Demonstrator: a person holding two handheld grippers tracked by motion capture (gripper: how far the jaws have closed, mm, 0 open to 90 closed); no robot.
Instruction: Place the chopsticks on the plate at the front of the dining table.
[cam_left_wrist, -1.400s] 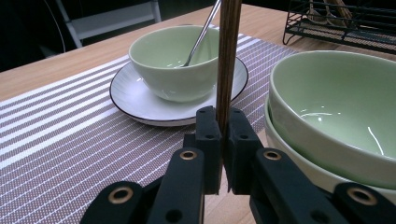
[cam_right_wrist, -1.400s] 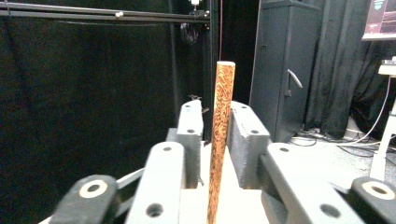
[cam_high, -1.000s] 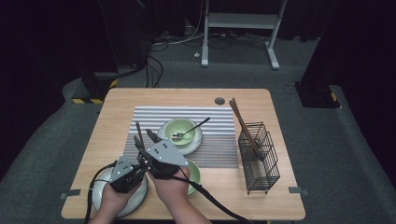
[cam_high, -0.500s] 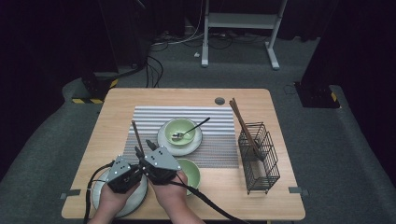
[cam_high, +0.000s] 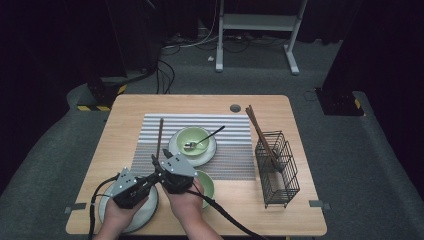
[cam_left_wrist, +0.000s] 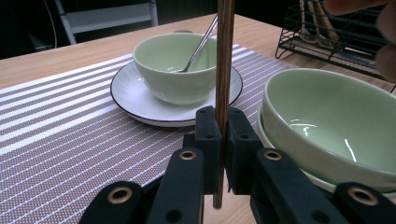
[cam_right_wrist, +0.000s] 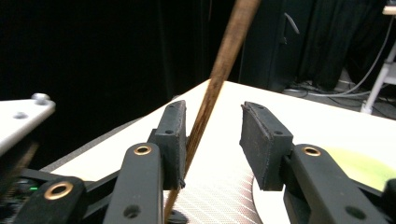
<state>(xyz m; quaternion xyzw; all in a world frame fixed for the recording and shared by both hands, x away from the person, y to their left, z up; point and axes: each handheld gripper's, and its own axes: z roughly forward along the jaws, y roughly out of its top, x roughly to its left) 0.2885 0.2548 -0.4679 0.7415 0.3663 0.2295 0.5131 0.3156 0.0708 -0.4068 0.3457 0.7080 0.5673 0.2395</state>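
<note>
Chopsticks (cam_left_wrist: 224, 60) clamped upright between closed jaws of left gripper (cam_left_wrist: 218, 135); right gripper (cam_right_wrist: 212, 140) jaws parted, stick brushing one pad; no legible writing

A lab or studio: black curtains (cam_high: 60, 40), floor cables (cam_high: 170, 65), taped floor.

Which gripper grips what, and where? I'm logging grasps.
The left gripper clamps the chopsticks near their lower end; the right gripper is open around them.
</note>
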